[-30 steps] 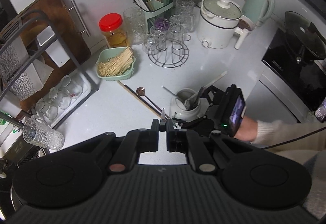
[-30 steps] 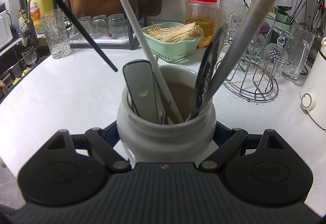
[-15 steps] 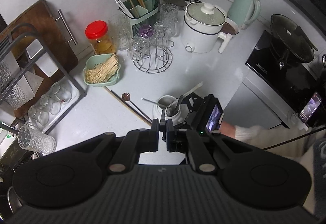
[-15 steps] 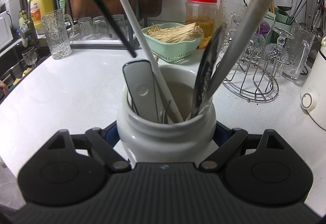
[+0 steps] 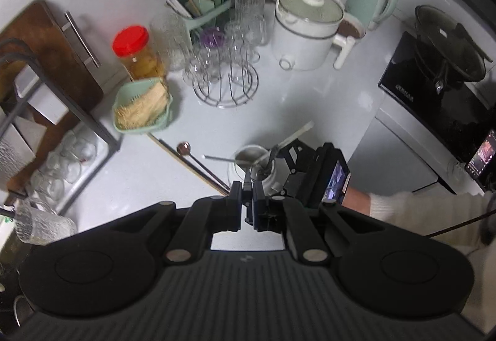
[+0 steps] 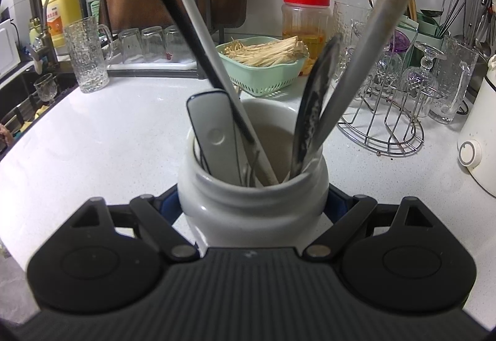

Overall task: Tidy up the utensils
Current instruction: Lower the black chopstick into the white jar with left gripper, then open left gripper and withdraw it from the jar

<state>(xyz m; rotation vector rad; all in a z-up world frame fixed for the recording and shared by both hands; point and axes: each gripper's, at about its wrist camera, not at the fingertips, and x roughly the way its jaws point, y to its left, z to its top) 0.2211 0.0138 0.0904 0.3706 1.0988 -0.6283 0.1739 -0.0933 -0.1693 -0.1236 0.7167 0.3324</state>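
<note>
A white ceramic jar (image 6: 252, 211) stands on the counter with my right gripper (image 6: 252, 201) shut on its sides. It holds a grey flat handle (image 6: 214, 136), a white stick (image 6: 198, 31), a dark spoon (image 6: 316, 93) and a thick grey handle (image 6: 381, 22). My left gripper (image 5: 248, 198) hangs just above the jar (image 5: 268, 177), shut on a thin black stick (image 5: 247, 183). In the right wrist view the black stick (image 6: 186, 28) slants down from the upper left, and its tip is inside the jar's mouth. A copper-bowled spoon (image 5: 183, 148) and wooden chopsticks (image 5: 186, 159) lie on the counter left of the jar.
Behind the jar are a green basket of sticks (image 5: 141, 111), a red-lidded jar (image 5: 136, 53), a wire glass rack (image 5: 224, 84), a green utensil caddy (image 5: 204, 11) and a white cooker (image 5: 305, 31). A dish rack (image 5: 62, 130) stands left, a black hob (image 5: 434, 93) right.
My left gripper has shifted until the jar sits right under its fingertips. The black stick has swung in from the upper left and its tip has gone into the jar. The right gripper has stayed put.
</note>
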